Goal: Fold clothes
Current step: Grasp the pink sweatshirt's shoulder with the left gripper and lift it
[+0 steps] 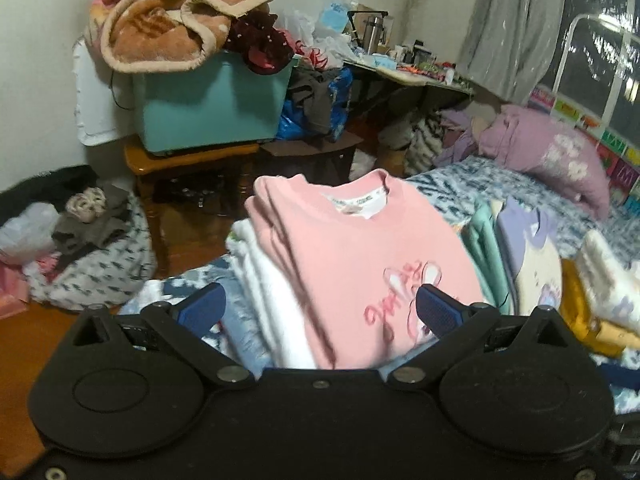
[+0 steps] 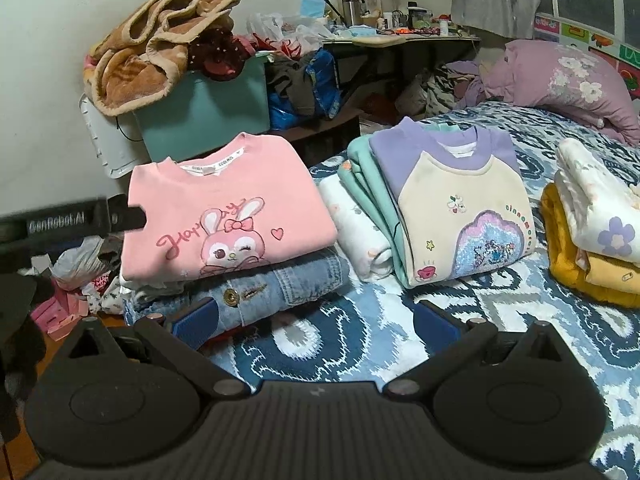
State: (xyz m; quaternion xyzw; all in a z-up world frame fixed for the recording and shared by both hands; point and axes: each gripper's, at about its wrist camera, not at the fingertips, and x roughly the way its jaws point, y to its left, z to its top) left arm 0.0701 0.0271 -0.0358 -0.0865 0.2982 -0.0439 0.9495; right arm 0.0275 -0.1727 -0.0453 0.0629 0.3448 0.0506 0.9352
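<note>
the left black two-finger gripper [image 1: 320, 310] has its blue-padded fingers [image 1: 202, 310] spread wide apart, nothing between them. the right black two-finger gripper [image 2: 314, 322] is likewise spread wide with nothing held. in the right wrist view, the left gripper's black body [image 2: 80, 220] reaches in level from the left edge.

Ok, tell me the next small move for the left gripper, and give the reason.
Probably lift the left gripper up and back off the pink sweatshirt. Both grippers are open and hold nothing, and the sweatshirt already lies folded flat atop the denim garment stack.
</note>
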